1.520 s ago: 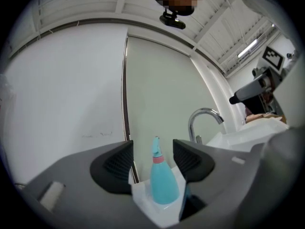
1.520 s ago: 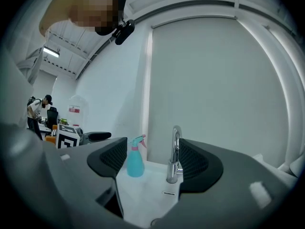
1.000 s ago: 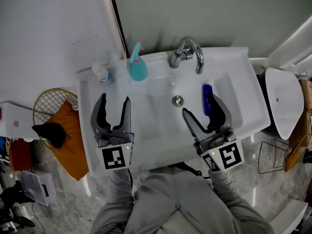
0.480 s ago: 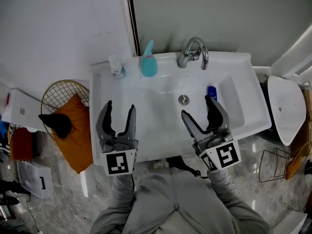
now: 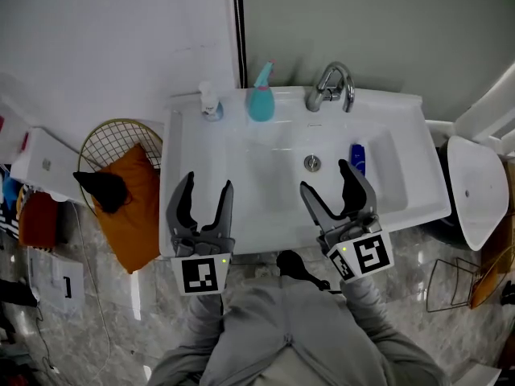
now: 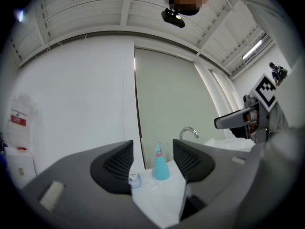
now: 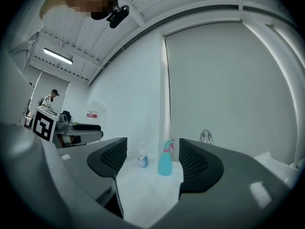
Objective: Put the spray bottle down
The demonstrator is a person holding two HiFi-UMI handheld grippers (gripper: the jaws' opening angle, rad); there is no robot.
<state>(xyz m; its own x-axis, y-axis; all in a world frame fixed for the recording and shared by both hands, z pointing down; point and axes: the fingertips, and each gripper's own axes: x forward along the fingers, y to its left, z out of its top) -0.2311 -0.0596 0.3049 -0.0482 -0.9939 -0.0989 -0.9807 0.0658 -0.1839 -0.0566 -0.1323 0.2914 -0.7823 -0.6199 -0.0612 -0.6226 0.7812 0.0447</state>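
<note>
The teal spray bottle (image 5: 260, 99) with a pink trigger stands upright on the back ledge of the white sink (image 5: 418, 207), left of the tap (image 5: 331, 87). It also shows between the jaws in the left gripper view (image 6: 161, 163) and the right gripper view (image 7: 165, 160), far off. My left gripper (image 5: 204, 193) hovers open over the sink's front left, holding nothing. The right gripper (image 5: 327, 179) is open and empty over the front right of the basin.
A small white bottle (image 5: 210, 103) stands left of the spray bottle. A blue object (image 5: 358, 158) lies in the basin's right side near the drain (image 5: 311, 163). A wire basket (image 5: 121, 143) with orange cloth (image 5: 137, 211) stands left of the sink; a white bin (image 5: 475, 187) at right.
Both grippers and the view have drawn back from the sink, so the sink and bottles sit further right and lower in the picture. Both grippers stay open and empty.
</note>
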